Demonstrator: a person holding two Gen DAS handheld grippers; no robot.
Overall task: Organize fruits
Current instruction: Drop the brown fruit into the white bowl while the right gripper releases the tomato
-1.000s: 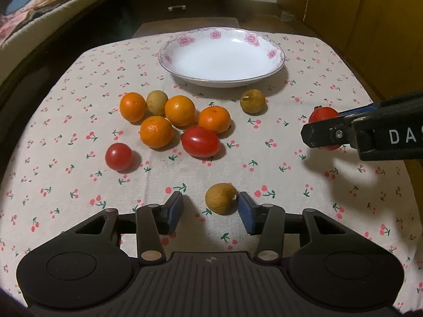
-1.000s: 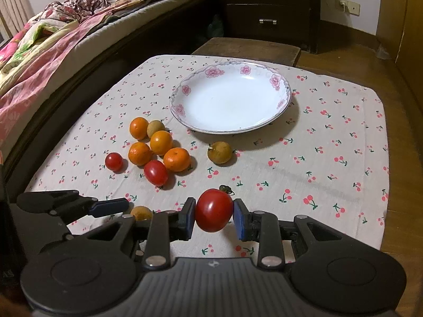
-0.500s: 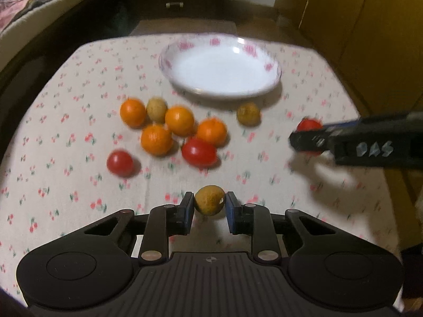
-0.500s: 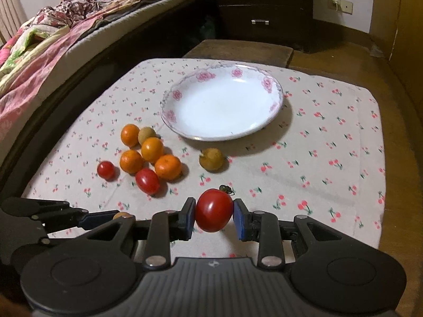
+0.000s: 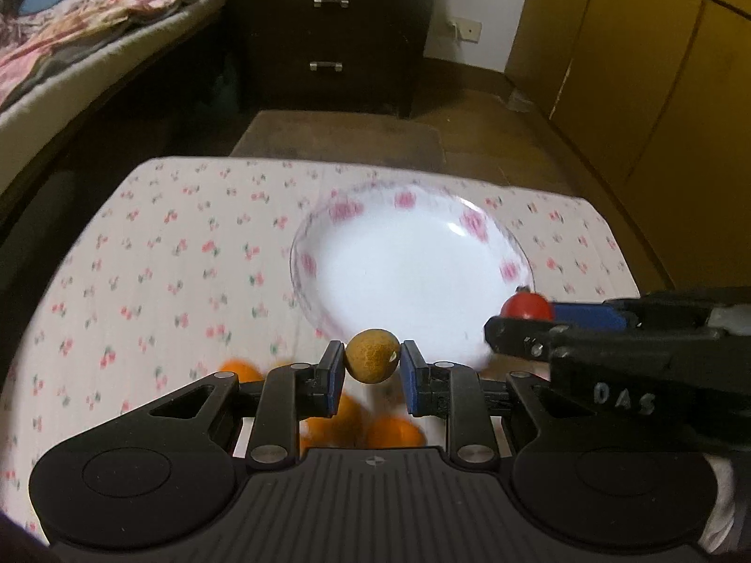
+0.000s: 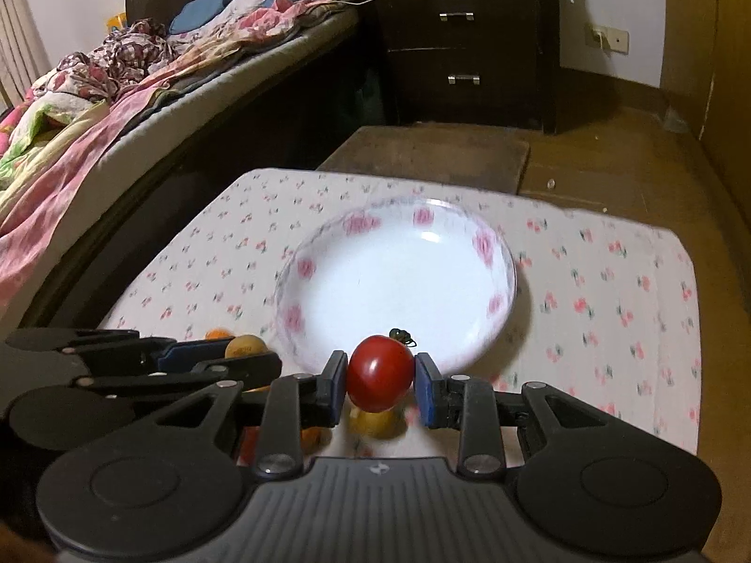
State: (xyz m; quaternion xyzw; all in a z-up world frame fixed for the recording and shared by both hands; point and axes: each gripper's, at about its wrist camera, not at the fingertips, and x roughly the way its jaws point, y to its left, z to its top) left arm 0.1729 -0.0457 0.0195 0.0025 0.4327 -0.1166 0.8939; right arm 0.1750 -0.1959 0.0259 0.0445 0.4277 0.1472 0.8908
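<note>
A cherry-print tablecloth point(image 5: 155, 253) carries a floral-rimmed white plate point(image 5: 511, 272) and blurred oranges point(image 5: 394, 431).

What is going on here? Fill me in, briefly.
A person is sorting fruit with a handheld tool in each hand. The left tool is shut on a small brown fruit, and the right tool is shut on a red tomato. Both fruits are held off the cloth in front of the empty flowered plate on the cherry-print tablecloth. A few oranges are partly visible on the cloth behind the left tool.
</note>
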